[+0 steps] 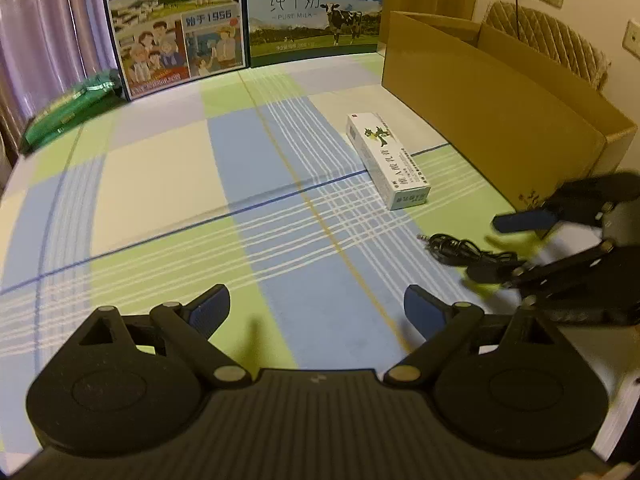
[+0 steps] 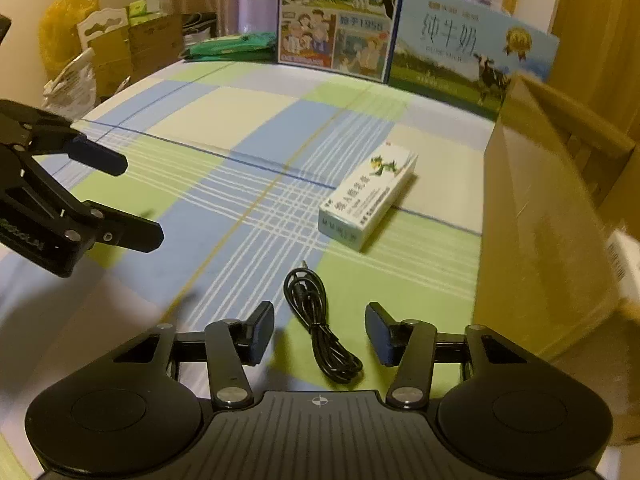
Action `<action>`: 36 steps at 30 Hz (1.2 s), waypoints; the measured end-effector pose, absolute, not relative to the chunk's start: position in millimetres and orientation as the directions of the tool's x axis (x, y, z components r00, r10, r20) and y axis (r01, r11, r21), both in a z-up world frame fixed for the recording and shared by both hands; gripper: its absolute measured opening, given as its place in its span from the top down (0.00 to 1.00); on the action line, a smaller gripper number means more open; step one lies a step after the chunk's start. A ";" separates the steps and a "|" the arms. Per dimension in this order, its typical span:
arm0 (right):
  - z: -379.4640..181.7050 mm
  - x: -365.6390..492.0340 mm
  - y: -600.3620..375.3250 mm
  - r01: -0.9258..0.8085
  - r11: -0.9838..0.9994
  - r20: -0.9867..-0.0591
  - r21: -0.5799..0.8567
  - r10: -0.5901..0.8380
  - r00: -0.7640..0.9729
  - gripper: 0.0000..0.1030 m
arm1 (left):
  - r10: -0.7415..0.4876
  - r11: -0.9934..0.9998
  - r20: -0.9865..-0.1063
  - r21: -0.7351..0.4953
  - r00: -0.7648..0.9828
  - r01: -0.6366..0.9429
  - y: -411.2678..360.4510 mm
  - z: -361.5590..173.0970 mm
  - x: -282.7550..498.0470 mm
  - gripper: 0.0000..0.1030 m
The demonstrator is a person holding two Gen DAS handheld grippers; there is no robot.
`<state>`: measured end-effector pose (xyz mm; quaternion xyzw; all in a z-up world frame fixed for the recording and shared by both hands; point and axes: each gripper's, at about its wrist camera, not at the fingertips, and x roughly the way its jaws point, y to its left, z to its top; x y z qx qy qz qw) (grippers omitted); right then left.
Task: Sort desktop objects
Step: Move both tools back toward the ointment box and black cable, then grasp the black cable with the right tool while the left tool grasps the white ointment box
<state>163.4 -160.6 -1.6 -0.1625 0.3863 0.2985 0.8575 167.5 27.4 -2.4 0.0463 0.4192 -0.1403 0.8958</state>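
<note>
A coiled black cable [image 2: 320, 328] with a jack plug lies on the checked cloth, and my right gripper [image 2: 320, 334] stands open with a finger on either side of it. The left wrist view shows the same cable [image 1: 468, 254] beside the right gripper [image 1: 496, 248]. Beyond the cable lies a white ointment box [image 2: 366, 200] [image 1: 386, 158], flat on the cloth. My left gripper [image 1: 316, 312] is open and holds nothing, hovering over bare cloth to the left; it also shows as the left gripper [image 2: 140, 200] in the right wrist view.
An open cardboard box [image 1: 500, 116] [image 2: 540, 220] stands along the right side. Two milk cartons [image 1: 248, 20] [image 2: 380, 28] stand at the back edge. A green packet [image 1: 68, 108] lies at the back left. Bags and boxes [image 2: 100, 52] sit beyond the table's left edge.
</note>
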 end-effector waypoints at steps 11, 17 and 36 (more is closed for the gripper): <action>-6.9 163.8 -167.4 -0.597 0.802 -0.760 0.005 0.391 0.519 0.86 | -0.232 0.955 -0.758 -0.058 0.609 0.291 22.4 -5.8 176.1 0.11; -3.6 156.4 -166.7 -0.559 0.828 -0.751 -0.040 0.344 0.563 0.89 | -0.237 0.954 -0.760 -0.065 0.605 0.292 20.5 -7.1 177.6 0.11; -6.1 187.5 -135.5 -0.558 0.829 -0.714 -0.023 0.377 0.590 0.91 | -0.213 0.970 -0.741 -0.079 0.637 0.232 33.6 -2.2 185.5 0.11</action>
